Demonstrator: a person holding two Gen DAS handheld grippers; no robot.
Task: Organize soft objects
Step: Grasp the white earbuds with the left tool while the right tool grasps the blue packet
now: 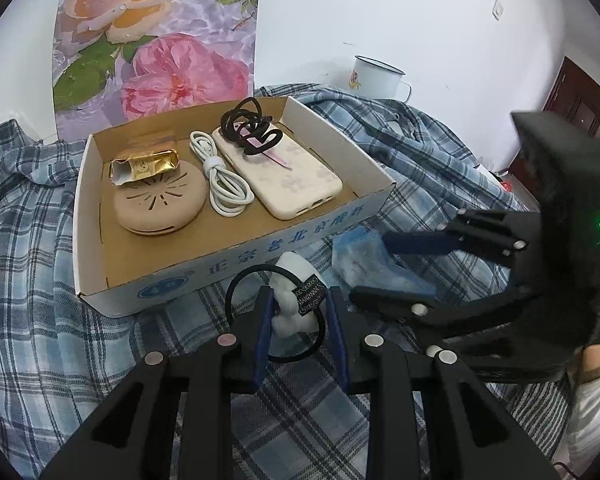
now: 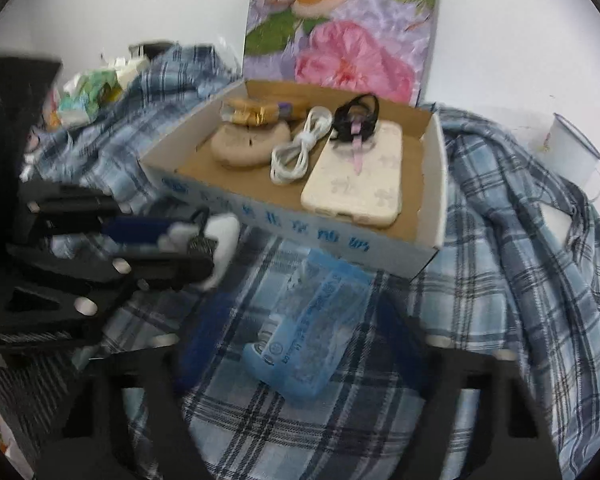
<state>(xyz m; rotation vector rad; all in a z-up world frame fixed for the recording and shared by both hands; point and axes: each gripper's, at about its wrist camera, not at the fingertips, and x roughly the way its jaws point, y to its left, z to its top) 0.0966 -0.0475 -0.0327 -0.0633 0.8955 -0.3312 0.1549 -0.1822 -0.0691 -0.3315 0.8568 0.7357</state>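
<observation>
1. In the lower centre of the left wrist view, the left gripper [image 1: 300,312] is pinched on a white plush hair tie [image 1: 290,280]; its blue pads press the fluffy white part from both sides. The tie's thin black elastic loop hangs around the jaws, and a small dark label sits on the plush.
2. In the right wrist view the same hair tie [image 2: 224,236] shows at centre left, held off the plaid cloth [image 2: 300,420] just in front of the box.
3. The right gripper [image 2: 300,344] sits at the bottom of its own view, blurred, its jaws partly spread on either side of a blue plastic packet [image 2: 312,328]. I cannot tell whether the pads touch it.
4. In the left wrist view that packet [image 1: 364,260] lies at centre right on the cloth, just in front of the box, with the right gripper [image 1: 388,268] around it.
5. The cardboard box [image 1: 228,264] fills the middle of the frame. Inside it, from left to right, lie a round tan case [image 1: 156,208] with a gold wrapper [image 1: 144,168] on top, a coiled white cable [image 1: 224,180], and a pale phone case [image 1: 292,176] bearing black hair ties [image 1: 252,128].
6. A white enamel mug [image 1: 376,76] stands in the upper right, and a floral panel [image 1: 156,40] leans against the wall in the upper left.
</observation>
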